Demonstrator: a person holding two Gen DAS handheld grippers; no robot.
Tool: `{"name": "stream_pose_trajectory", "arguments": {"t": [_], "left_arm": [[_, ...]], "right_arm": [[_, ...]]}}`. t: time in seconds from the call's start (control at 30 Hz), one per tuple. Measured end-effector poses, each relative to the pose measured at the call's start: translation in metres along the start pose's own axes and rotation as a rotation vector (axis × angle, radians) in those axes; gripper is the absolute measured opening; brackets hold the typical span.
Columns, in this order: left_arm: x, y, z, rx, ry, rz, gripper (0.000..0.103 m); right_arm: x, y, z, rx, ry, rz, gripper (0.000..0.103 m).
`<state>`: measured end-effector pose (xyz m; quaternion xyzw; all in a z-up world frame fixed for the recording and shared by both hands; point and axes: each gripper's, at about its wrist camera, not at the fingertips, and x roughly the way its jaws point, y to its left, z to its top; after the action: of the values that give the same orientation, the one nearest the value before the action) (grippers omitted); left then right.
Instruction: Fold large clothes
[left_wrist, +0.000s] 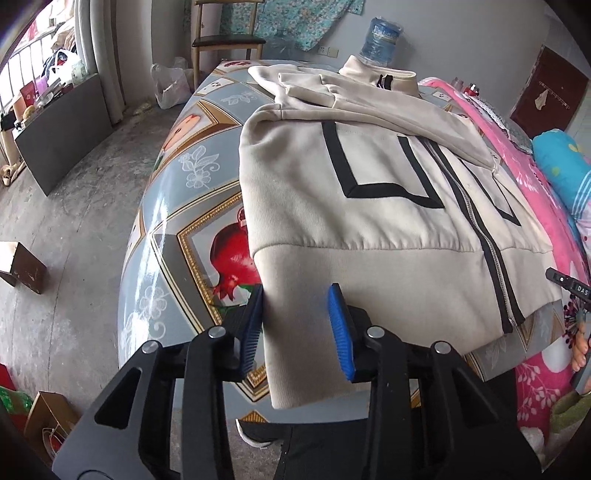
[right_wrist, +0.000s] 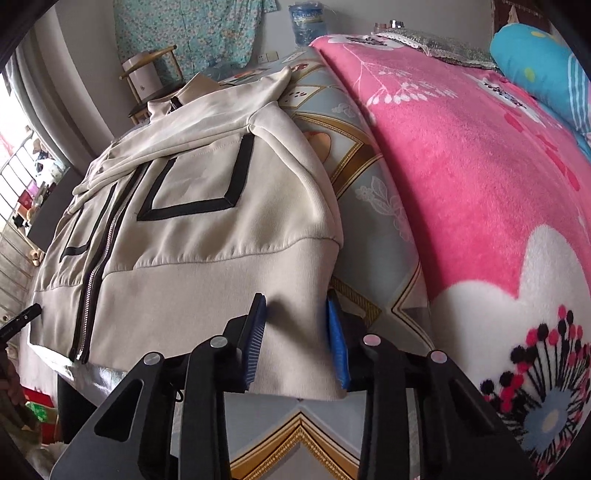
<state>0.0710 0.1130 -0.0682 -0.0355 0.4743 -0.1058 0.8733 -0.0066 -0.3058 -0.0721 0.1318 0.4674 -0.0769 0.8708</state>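
Observation:
A beige zip-up jacket with black trim lies front up on a table covered with a fruit-patterned cloth. Its sleeves are folded across the chest, and its ribbed hem hangs over the near table edge. My left gripper straddles the hem's left corner, blue pads apart, with the cloth lying flat between them. In the right wrist view the jacket shows its other half. My right gripper straddles the hem's right corner in the same way, with the fabric not pinched.
A pink flowered blanket and a blue pillow lie to the right of the table cloth. Behind the table stand a wooden chair and a water jug. A dark board and a box sit on the floor at the left.

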Motion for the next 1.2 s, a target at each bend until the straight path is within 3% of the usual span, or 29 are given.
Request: {"name": "stream_pose_trajectory", "arguments": {"t": [0.3, 0.37, 0.43, 0.53, 0.67, 0.87, 1.2], "left_arm": [[0.006, -0.013, 0.001, 0.032, -0.047, 0.073, 0.032], [0.005, -0.015, 0.001, 0.034, -0.057, 0.083, 0.024], [0.002, -0.017, 0.001, 0.051, -0.068, 0.109, 0.010], [-0.014, -0.020, 0.003, 0.064, -0.106, 0.108, 0.005], [-0.046, -0.028, 0.007, 0.108, -0.174, 0.106, 0.004], [-0.077, -0.024, 0.003, 0.134, -0.207, 0.086, 0.004], [-0.094, -0.001, -0.034, 0.094, -0.135, 0.092, 0.004]], "right_arm": [[0.013, 0.011, 0.008, -0.050, -0.064, -0.013, 0.022], [0.013, 0.010, 0.008, -0.042, -0.068, -0.007, 0.019], [0.009, 0.010, 0.009, -0.023, -0.064, 0.005, 0.012], [-0.012, 0.018, 0.008, -0.036, -0.102, -0.010, 0.010], [-0.040, 0.028, 0.008, -0.064, -0.139, -0.014, 0.009], [-0.064, 0.040, 0.000, -0.091, -0.160, -0.002, 0.009], [-0.073, 0.031, -0.055, -0.038, -0.056, 0.022, 0.009]]}}
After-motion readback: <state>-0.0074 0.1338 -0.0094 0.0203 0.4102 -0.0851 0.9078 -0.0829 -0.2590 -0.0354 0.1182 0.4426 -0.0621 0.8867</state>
